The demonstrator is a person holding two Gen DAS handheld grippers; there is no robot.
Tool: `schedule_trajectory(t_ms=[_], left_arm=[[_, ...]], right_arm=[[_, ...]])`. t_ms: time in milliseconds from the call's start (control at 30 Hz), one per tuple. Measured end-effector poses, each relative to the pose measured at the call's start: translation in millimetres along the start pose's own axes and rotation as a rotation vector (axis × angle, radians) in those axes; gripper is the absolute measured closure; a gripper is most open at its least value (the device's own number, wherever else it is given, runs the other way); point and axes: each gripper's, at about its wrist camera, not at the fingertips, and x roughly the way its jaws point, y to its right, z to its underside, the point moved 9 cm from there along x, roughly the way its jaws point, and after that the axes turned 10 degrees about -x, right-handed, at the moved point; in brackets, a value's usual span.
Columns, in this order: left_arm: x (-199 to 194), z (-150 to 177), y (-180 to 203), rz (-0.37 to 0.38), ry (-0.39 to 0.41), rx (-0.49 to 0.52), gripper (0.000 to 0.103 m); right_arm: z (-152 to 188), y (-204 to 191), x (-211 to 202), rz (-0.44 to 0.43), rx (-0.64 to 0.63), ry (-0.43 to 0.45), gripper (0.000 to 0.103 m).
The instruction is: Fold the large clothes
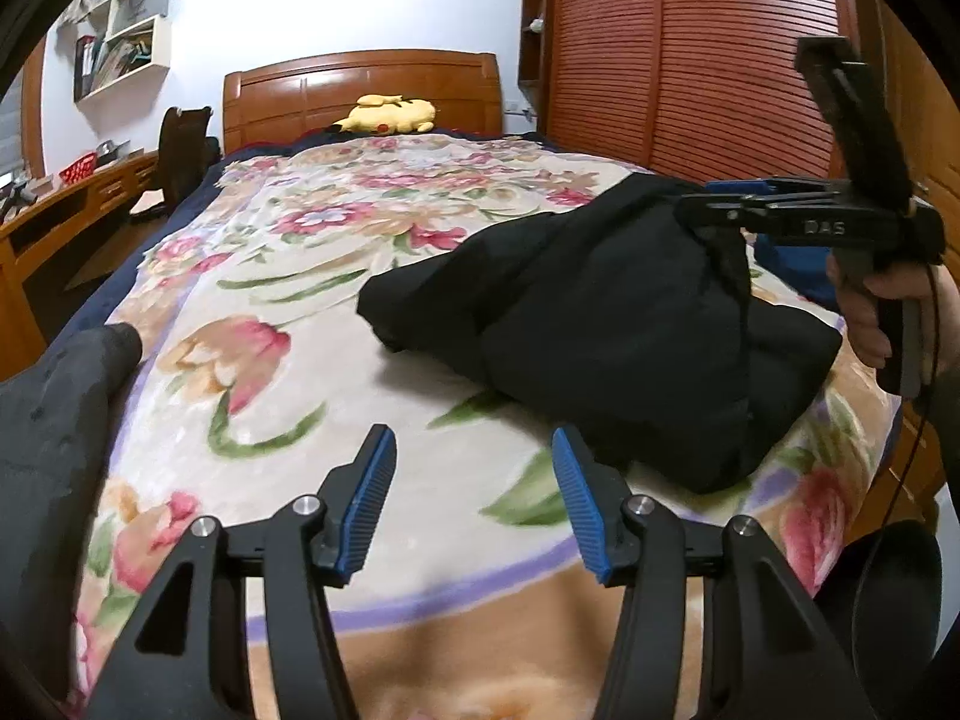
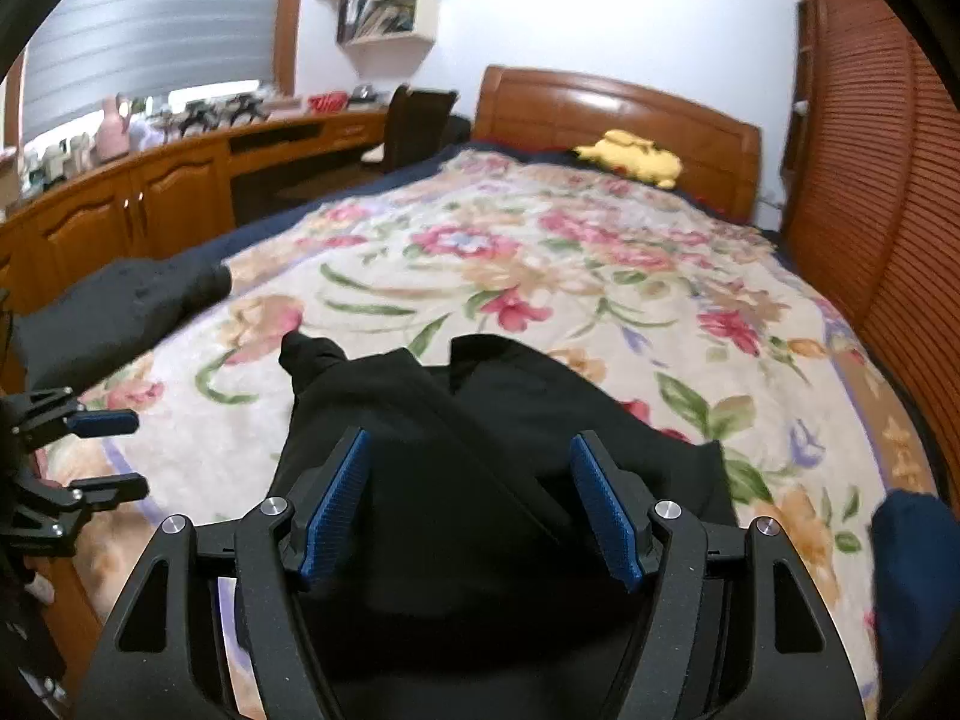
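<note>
A black garment [image 1: 606,324] lies bunched and partly folded on the floral blanket [image 1: 336,276] near the bed's foot; it also shows in the right wrist view [image 2: 480,468]. My left gripper [image 1: 474,450] is open and empty, low over the blanket just left of the garment. My right gripper [image 2: 468,456] is open, its blue pads [image 2: 336,504] spread over the garment. In the left wrist view the right gripper [image 1: 708,204] hovers at the garment's raised top edge, and contact there is unclear.
A grey garment [image 1: 54,396] lies at the bed's left edge. A blue cloth [image 2: 912,588] lies at the right edge. A yellow plush toy [image 1: 390,114] sits by the wooden headboard [image 1: 360,90]. A wooden desk [image 2: 150,192] runs along the left, a slatted wardrobe [image 1: 690,60] on the right.
</note>
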Motion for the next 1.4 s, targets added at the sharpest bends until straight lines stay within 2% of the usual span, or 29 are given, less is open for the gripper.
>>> schedule_trajectory(t_ms=[333, 367, 400, 467, 500, 533, 633, 900, 1100, 1167, 1300, 1400], left_arm=[[10.5, 12.7, -6.9, 0.01, -0.027, -0.015, 0.049], [11.0, 12.3, -5.7, 0.011, -0.029, -0.014, 0.049], [11.9, 12.4, -4.4, 0.012, -0.031, -0.012, 0.049], [12.8, 11.6, -1.8, 0.016, -0.031, -0.01, 0.049], [13.2, 11.0, -0.3, 0.018, -0.03, -0.01, 0.049], [14.3, 10.3, 1.0, 0.019, -0.03, -0.009, 0.049], [17.2, 9.2, 8.3, 0.025, -0.03, -0.003, 0.049], [24.2, 2.8, 34.8, 0.045, -0.021, 0.016, 0.049], [24.0, -4.3, 62.7, 0.08, -0.004, 0.038, 0.049], [24.6, -6.5, 73.4, 0.095, 0.0, 0.046, 0.049], [27.1, -12.7, 93.2, 0.123, 0.009, 0.06, 0.049], [30.6, -17.4, 107.8, 0.139, 0.011, 0.072, 0.049]], right_arm=[[7.3, -10.1, 37.7, -0.075, -0.017, -0.1, 0.032], [9.4, -11.5, 38.4, -0.089, -0.015, -0.106, 0.035], [10.4, -13.2, 39.1, -0.102, -0.013, -0.108, 0.041], [14.9, -15.6, 36.9, -0.135, -0.012, -0.107, 0.07], [15.8, -15.9, 35.8, -0.139, -0.014, -0.106, 0.078], [18.2, -15.1, 32.1, -0.146, -0.013, -0.1, 0.089], [20.7, -15.6, 21.0, -0.162, -0.024, -0.07, 0.098], [22.3, -1.3, -35.3, -0.08, -0.026, 0.064, 0.101], [30.7, 22.6, -84.2, 0.023, -0.012, 0.148, 0.101], [43.2, 38.3, -99.3, 0.091, -0.004, 0.16, 0.101], [89.6, 79.1, -106.2, 0.184, 0.092, 0.084, 0.101], [134.6, 101.7, -97.5, 0.233, 0.153, -0.017, 0.101]])
